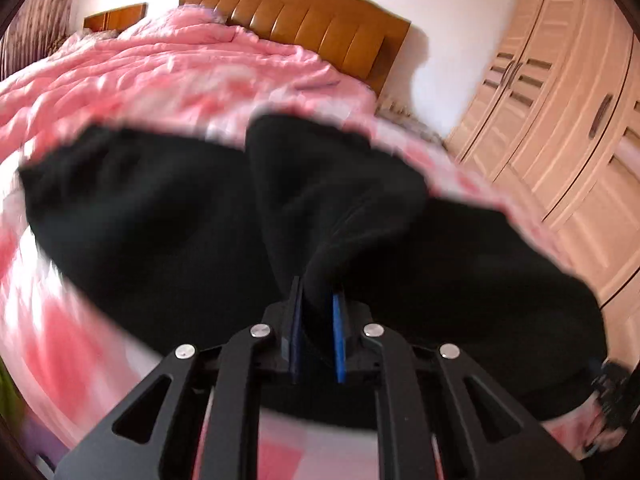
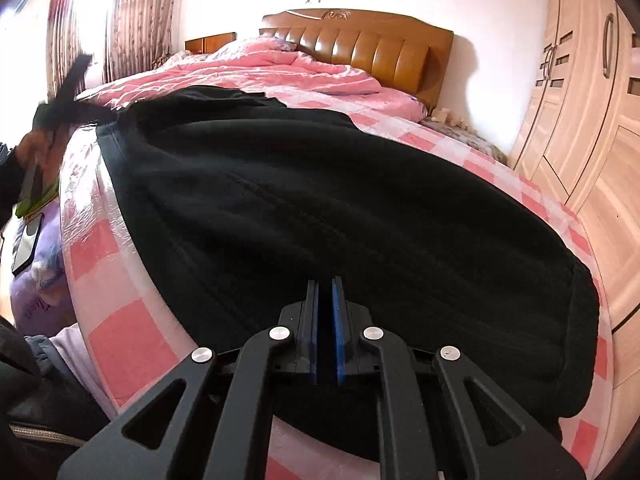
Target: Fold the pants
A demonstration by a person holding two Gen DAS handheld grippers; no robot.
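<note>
Pants [image 2: 340,208] are being spread across the bed [image 2: 120,328]. Soft, limp black fabric is being pinched by the closed left gripper [image 1: 318,308] and by the closed right gripper [image 2: 326,300]; edges are best gripped.

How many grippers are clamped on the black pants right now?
2: the left gripper pinches a raised fold, and the right gripper grips the near edge of the black pants.
</note>
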